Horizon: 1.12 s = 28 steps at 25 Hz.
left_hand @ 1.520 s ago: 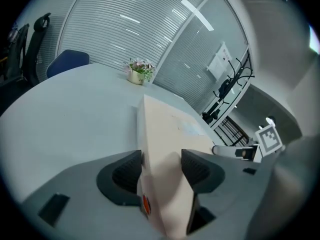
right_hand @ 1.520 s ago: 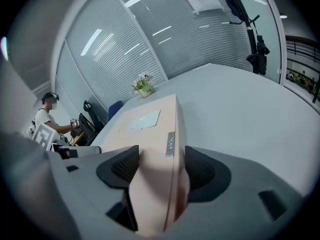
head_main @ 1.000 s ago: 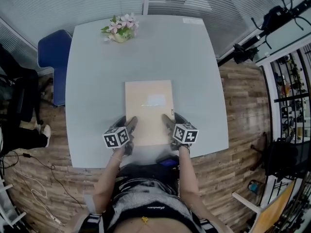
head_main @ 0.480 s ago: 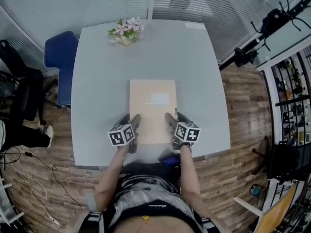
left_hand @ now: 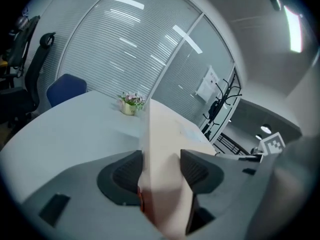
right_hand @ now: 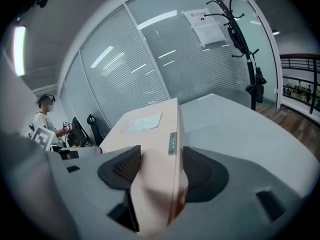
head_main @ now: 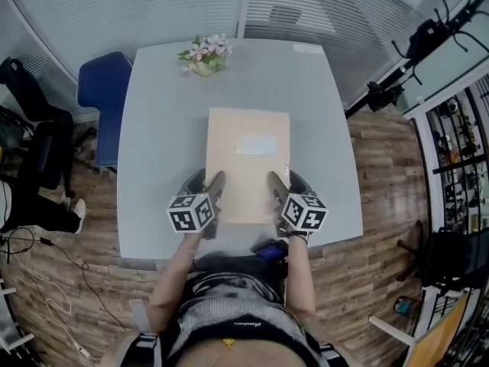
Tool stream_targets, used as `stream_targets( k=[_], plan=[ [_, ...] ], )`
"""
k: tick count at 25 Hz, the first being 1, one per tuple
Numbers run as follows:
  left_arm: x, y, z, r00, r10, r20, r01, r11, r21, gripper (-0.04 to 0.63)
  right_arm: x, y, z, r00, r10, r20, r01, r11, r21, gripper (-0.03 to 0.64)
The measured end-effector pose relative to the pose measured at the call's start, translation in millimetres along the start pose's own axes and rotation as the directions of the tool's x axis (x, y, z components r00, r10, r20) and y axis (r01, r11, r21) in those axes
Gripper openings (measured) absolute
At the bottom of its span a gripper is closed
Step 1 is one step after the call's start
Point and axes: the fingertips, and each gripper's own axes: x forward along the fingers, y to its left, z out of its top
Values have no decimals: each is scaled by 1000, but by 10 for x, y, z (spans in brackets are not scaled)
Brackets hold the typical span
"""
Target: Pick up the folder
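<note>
The folder (head_main: pixel 248 163) is a thick beige one with a pale label on top, held level above the grey table (head_main: pixel 160 128). My left gripper (head_main: pixel 208 186) clamps its near left edge and my right gripper (head_main: pixel 285 183) its near right edge. In the left gripper view the folder's edge (left_hand: pixel 162 149) fills the gap between the jaws of the left gripper (left_hand: pixel 161 171), whose pads press on both faces. The right gripper view shows the same: the folder (right_hand: pixel 155 149) wedged between the pads of the right gripper (right_hand: pixel 162 171). Both grippers' jaws have just been closing on the folder.
A small pot of flowers (head_main: pixel 205 54) stands at the table's far edge. A blue chair (head_main: pixel 103 102) is at the far left corner, a coat stand (right_hand: pixel 250 49) off to the right. A dark object (head_main: pixel 269 249) lies by the near edge. A person (right_hand: pixel 45 116) sits behind.
Both grippers have risen with the folder between them. It has left the tabletop and looks larger in the head view.
</note>
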Motion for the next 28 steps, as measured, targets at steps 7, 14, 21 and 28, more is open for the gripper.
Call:
stream_targets(
  k=[7,14,21,28],
  plan=[
    [-307,-259,390,995,-31,95,26,998,50,224,-350,238,373,996,-3,91,6,999,-33,264],
    [-623,-454,756,981,-49,188,29,994,107,221,-645,516,731,983,-2,186,20,995,-96,262],
    [-894,-645,1032,962,-83,261,46,988,145,221,-938,727,1007,963,4,270,36,989,-143,258],
    [-1036,-748,1133,951,-96,295,51,986,158,221,-1100,813,1121,953,13,304,38,986,-162,256]
  ],
)
